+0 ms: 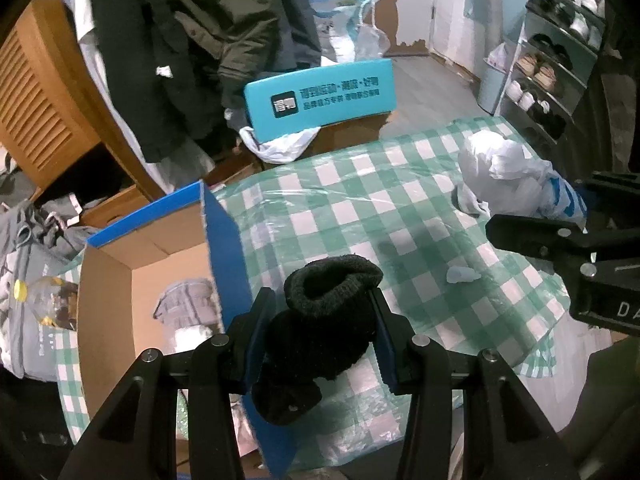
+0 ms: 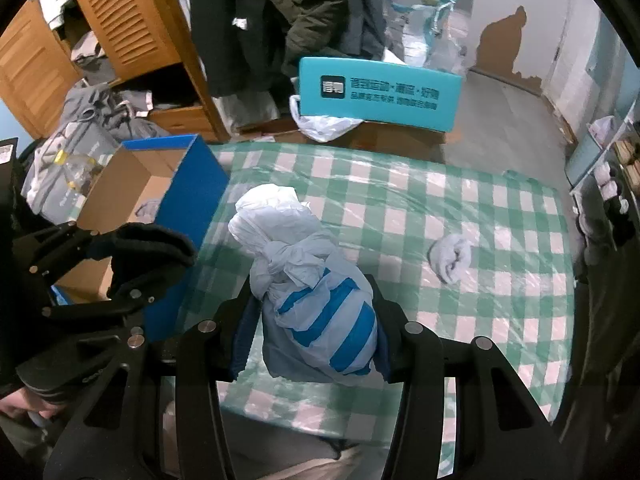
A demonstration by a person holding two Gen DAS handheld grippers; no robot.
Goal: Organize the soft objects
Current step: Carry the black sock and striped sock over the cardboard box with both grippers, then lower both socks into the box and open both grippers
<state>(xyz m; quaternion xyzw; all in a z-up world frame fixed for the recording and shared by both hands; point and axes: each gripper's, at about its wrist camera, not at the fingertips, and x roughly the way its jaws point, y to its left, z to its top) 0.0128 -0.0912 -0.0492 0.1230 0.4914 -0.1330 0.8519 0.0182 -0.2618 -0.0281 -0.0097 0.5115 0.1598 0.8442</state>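
Left gripper (image 1: 320,336) had its fingers (image 1: 260,336) closed on a black knitted item (image 1: 320,320), rolled cuff pointing away from the camera, held right at the near blue wall of the cardboard box (image 1: 224,248); whether it touched the wall could not be told. Right gripper (image 2: 316,332) had its fingers (image 2: 244,336) clamped on a knotted plastic bag (image 2: 316,300), white with blue stripes, its tied top slumped forward over the counter (image 2: 500,300), which carried a green-and-white checked cloth under clear film. In the right wrist view the left gripper (image 2: 120,264) sat to the left of the bag, beside the box, black knit visible between its fingers. Inside the box lay a grey-and-white garment (image 1: 184,308). Farther out on the counter, well apart from both grippers, lay a small crumpled white piece (image 2: 452,258). Left of the box, a pile of grey clothes (image 2: 76,152) held a clear bottle with a yellow cap (image 2: 76,164). Beyond the counter's far edge stood a teal box lid with printed text (image 2: 378,94), a white bag (image 2: 324,124) below it, then dark coats (image 2: 280,12) hanging by a wooden louvred cabinet (image 2: 120,20). A shoe rack (image 1: 560,48) stood at far right.
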